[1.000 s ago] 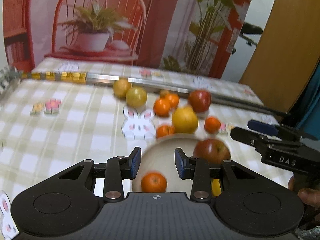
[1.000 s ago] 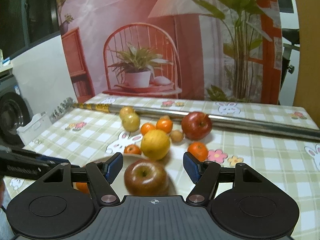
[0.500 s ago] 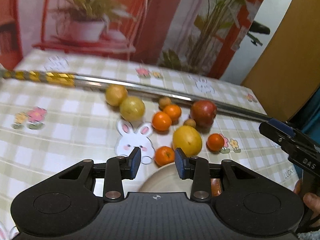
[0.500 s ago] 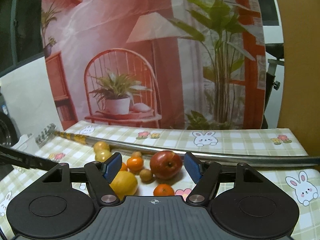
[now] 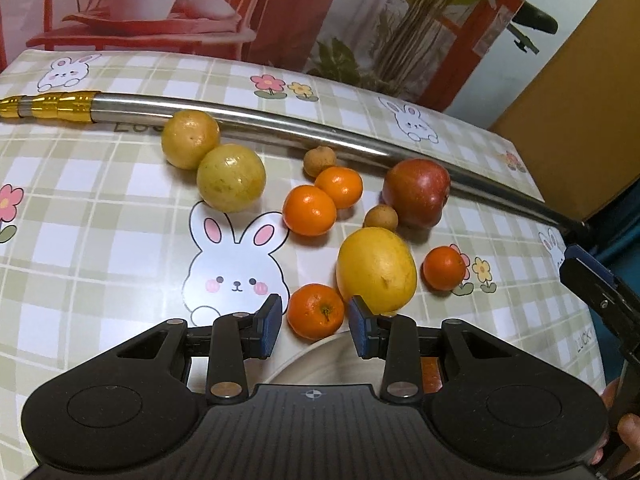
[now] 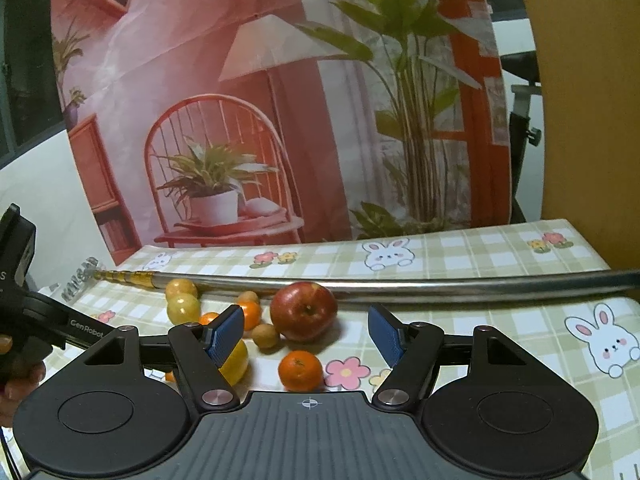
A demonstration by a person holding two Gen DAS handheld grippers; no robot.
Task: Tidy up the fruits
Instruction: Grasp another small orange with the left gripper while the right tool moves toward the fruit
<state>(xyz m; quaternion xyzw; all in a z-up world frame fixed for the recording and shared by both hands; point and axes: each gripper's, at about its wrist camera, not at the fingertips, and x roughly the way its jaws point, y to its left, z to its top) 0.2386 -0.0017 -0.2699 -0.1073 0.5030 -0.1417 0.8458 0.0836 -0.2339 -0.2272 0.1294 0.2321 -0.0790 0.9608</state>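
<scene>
Left tongs (image 5: 315, 326) agape around glossy, dimpled tangerine (image 5: 315, 311).

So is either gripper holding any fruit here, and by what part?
Nothing is held. The left gripper is open with a tangerine lying loose between its fingers; the right gripper is open and empty.
</scene>
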